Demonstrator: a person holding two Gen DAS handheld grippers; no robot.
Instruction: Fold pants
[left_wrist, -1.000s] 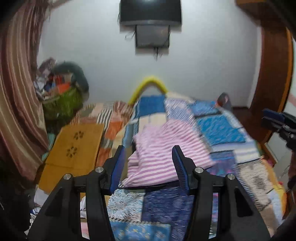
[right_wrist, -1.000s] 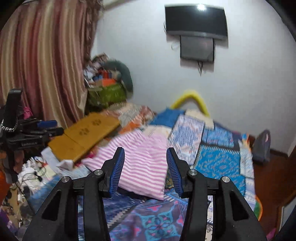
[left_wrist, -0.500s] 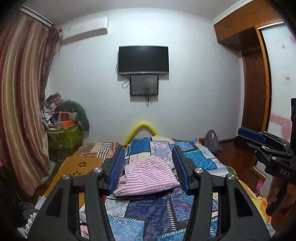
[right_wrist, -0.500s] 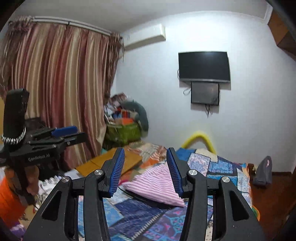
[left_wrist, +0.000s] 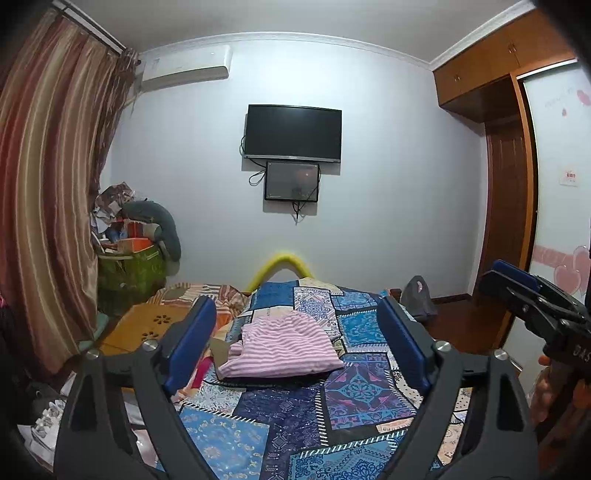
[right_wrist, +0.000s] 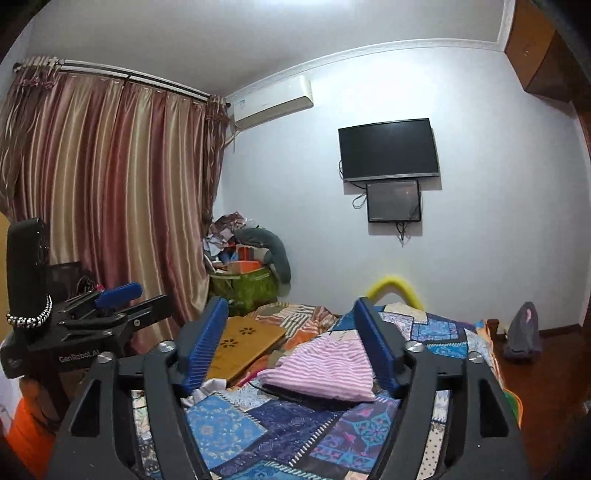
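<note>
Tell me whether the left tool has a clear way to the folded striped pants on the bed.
Probably yes: the left tool is open and empty, and only bare patchwork quilt lies before the striped pants.

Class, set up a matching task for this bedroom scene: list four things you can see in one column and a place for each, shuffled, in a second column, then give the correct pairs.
Things:
1. pink-and-white striped folded pants
2. black flat television
3. white air conditioner
4. green storage box piled with clutter

Places:
A. high on the wall, beside the striped curtain's top
B. lying on the blue patchwork bedspread
C. in the corner, below the curtain's edge
D. mounted mid-wall, above a smaller dark screen

Pairs: 1-B, 2-D, 3-A, 4-C
</note>
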